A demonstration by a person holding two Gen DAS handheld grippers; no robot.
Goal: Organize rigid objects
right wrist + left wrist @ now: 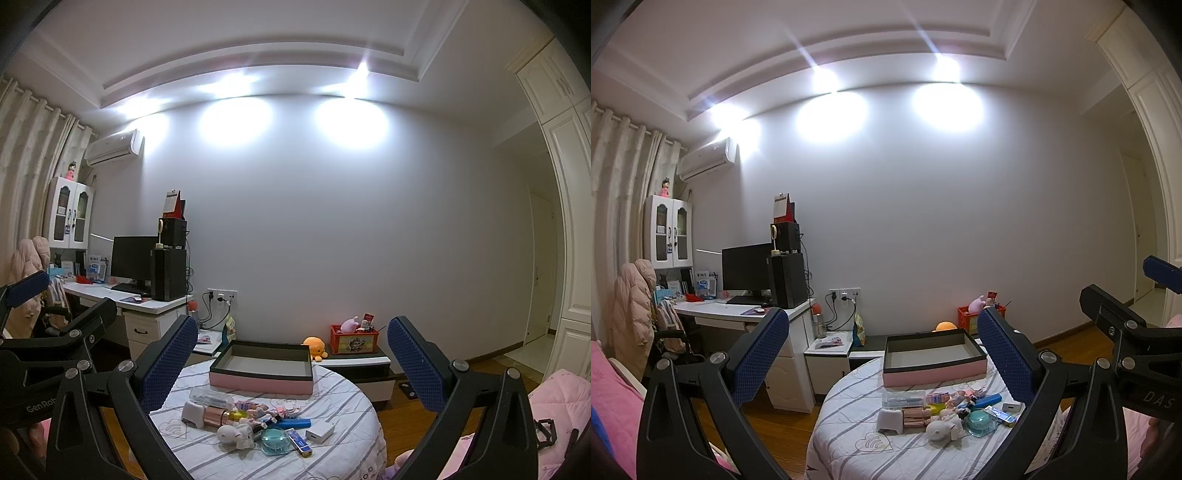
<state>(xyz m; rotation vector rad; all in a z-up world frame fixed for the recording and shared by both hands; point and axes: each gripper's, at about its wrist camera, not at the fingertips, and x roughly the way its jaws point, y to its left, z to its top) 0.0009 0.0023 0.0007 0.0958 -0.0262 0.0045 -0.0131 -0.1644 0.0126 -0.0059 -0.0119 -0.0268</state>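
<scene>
A round table with a striped cloth point(849, 439) point(343, 402) holds an open pink box with a dark rim point(932, 356) point(262, 365), nothing visible inside it. In front of the box lies a cluster: a clear plastic case point(212, 398), a white stool-shaped piece point(194, 413), a rose-gold tube point(218, 415), a white toy figure point(236, 435), a teal round case point(275, 441), a blue bar point(293, 422) and a white charger block point(319, 432). My left gripper point(882, 314) and right gripper point(292, 321) hover open and empty, back from the table.
A desk with a monitor point(746, 269) and computer tower stands at the left. Behind the table are a low cabinet, an orange plush point(314, 345) and a red crate of toys point(354, 338). Pink bedding point(554, 406) lies at the right, wood floor below.
</scene>
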